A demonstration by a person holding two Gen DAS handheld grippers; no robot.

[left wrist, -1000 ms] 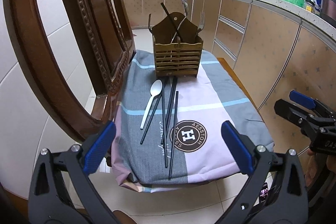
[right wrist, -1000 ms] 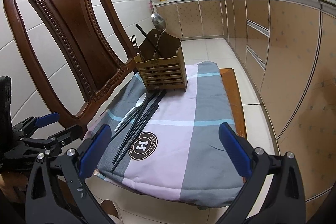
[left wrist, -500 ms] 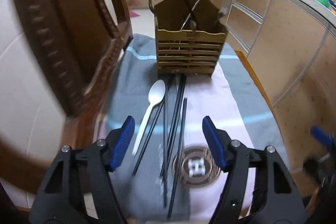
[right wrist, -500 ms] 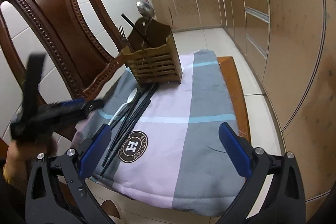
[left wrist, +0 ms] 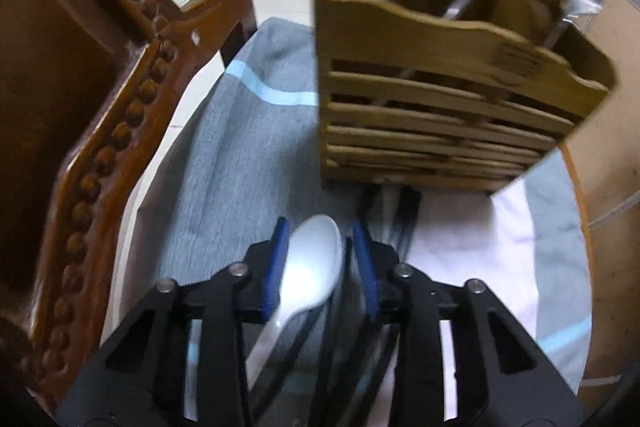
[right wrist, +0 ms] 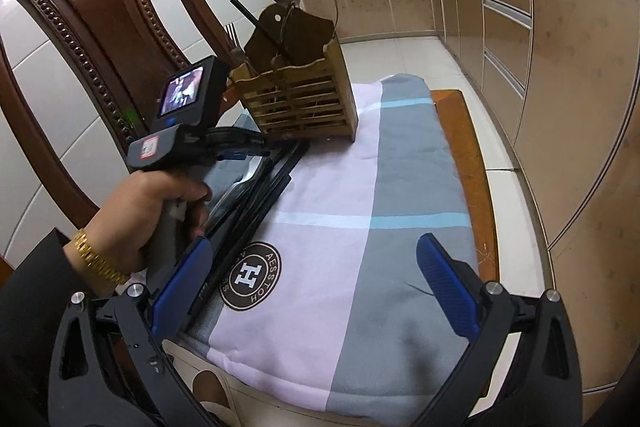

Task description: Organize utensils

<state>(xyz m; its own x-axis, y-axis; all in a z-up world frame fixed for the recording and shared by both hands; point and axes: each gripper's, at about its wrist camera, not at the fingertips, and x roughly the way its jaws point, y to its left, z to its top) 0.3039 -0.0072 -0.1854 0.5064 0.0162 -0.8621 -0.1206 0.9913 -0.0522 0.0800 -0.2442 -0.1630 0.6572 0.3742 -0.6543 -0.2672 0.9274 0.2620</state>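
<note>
A white plastic spoon [left wrist: 312,263] lies on a grey and pink cloth [left wrist: 248,147], just in front of a slatted wooden utensil holder [left wrist: 440,115]. My left gripper [left wrist: 320,229] points down over it. Its jaws are closing with the spoon's bowl between the blue pads [left wrist: 276,267]. A thin gap still shows on the right side. Several black chopsticks [right wrist: 260,203] lie beside the spoon. The holder [right wrist: 304,99] has a metal ladle, a fork and a chopstick in it. My right gripper [right wrist: 316,247] hovers open over the cloth's front part, holding nothing.
A carved wooden chair back [right wrist: 100,7] stands close on the left of the cloth. The wooden surface's edge [right wrist: 468,147] shows at the right. Kitchen cabinets [right wrist: 560,67] line the right side. A hand [right wrist: 152,211] with a gold watch grips the left tool.
My left gripper has moved forward and down over the spoon, and its jaws have narrowed from wide open to closely around the bowl. The right gripper has dipped slightly.
</note>
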